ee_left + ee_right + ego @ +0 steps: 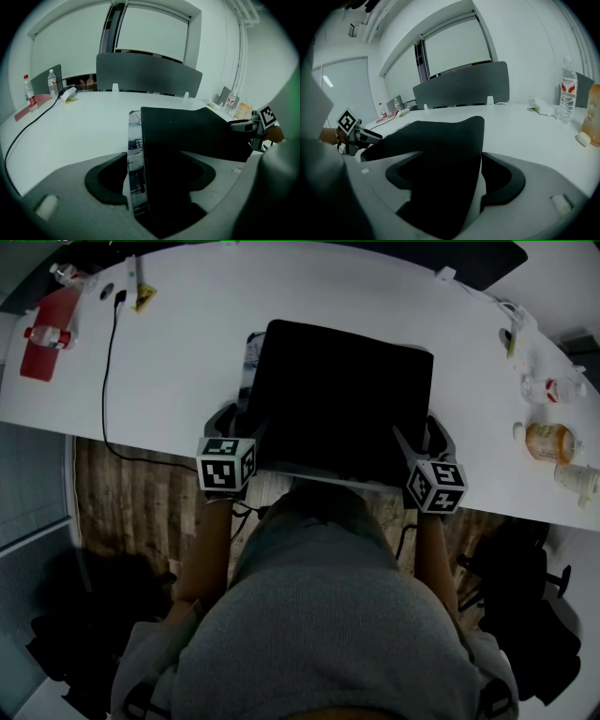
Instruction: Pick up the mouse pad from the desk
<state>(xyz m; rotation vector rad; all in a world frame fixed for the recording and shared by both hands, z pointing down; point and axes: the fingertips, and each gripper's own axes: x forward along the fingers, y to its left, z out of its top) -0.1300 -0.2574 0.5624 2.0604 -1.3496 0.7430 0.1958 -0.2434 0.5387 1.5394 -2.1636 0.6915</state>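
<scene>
- The mouse pad [342,399], black and roughly square, lies at the middle of the counter's [187,343] near edge, and its near side reaches out slightly past that edge.
- The left gripper [236,423] is at the pad's near left corner. Its jaws stand wide apart with the pad's stitched edge running between them, and a gap shows on both sides, so nothing is clamped.
- The right gripper [424,439] is at the pad's near right corner. Its jaws are also spread wide with the pad between them, not pinched.
- Each gripper carries its marker cube, left [227,465] and right [436,486], just off the counter's near edge.
- In the right gripper view the pad's far corner curls upward rather than lying flat.
- A printed sheet [134,140] lies against the pad's left side and peeks out there. I cannot tell what it is.
- A black cable [110,362] runs from the far left of the counter down over the near edge.
- A red flat item [47,334] with a bottle on it sits at the far left corner.
- An orange bottle [548,440] and a clear bottle [553,388] lie near the right end of the counter, well apart from the pad.
- A grey divider panel [150,75] stands along the far edge.
</scene>
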